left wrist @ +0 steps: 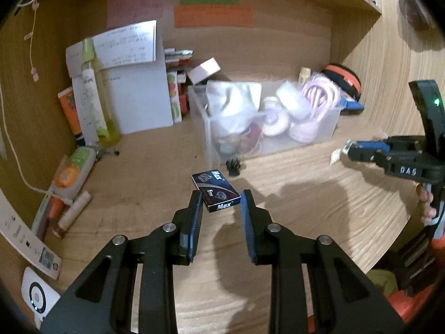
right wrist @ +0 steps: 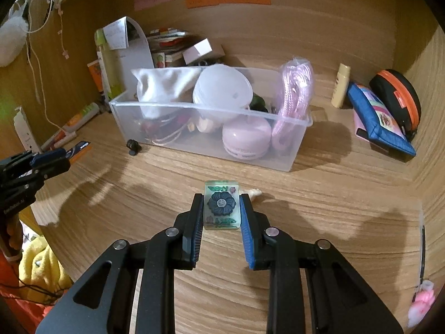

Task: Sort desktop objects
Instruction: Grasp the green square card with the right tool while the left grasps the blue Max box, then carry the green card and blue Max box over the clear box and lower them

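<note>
Left gripper (left wrist: 221,199) sits low over the wooden desk (left wrist: 292,194), jaws parted, with the dark blue Max box (left wrist: 216,191) between the fingertips; the left pad touches the box's near corner, the right pad stands just off it, so whether it is actually clamped I cannot tell. From this camera the clear plastic bin (left wrist: 325,128) lies at one o'clock, a small black clip (left wrist: 235,165) just in front of it at twelve.

Over on the right wrist view, the right gripper (right wrist: 221,208) is closed onto a pale green mahjong-style tile (right wrist: 221,204) with a dark flower on its face, both blue pads pressed against its sides. The bin (right wrist: 289,164) is at twelve o'clock beyond it, a blue zip pouch (right wrist: 381,122) at two, and the left gripper (right wrist: 50,160) at nine.
</note>
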Motion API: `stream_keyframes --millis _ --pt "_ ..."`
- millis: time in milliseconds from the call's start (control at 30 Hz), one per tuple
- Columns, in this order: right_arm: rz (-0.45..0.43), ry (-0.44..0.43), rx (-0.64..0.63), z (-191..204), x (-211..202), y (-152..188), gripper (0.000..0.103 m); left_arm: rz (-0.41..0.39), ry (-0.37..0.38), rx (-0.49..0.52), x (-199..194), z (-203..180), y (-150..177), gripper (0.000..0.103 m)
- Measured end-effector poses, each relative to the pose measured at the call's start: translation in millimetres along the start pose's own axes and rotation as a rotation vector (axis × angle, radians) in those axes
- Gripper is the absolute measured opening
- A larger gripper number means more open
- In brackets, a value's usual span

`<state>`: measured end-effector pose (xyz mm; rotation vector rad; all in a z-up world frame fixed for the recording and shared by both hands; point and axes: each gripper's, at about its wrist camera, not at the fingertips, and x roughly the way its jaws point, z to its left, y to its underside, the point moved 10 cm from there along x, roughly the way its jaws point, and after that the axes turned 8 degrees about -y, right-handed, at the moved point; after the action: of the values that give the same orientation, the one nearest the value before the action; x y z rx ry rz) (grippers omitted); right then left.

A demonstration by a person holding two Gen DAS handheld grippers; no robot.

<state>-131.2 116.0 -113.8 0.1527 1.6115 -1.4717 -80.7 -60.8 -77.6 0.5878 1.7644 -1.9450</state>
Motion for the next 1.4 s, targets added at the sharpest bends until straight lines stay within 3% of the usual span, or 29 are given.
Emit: stream_keyframes --millis 633,1000,1400 --pt "-0.083 -0.028 -0.015 1 -12 -52 0.022 -0.095 0.060 0.002 0 -21 -66 0.027" --pt "-0.112 -0.023 -0.004 -14 -9 -80 0.022 -0.083 0.108 0.034 25 -42 -90 0.027" --pt "-0.089 -0.011 0.022 -35 14 -91 0.022 -0.050 0.150 0.061 59 -66 -103 0.027"
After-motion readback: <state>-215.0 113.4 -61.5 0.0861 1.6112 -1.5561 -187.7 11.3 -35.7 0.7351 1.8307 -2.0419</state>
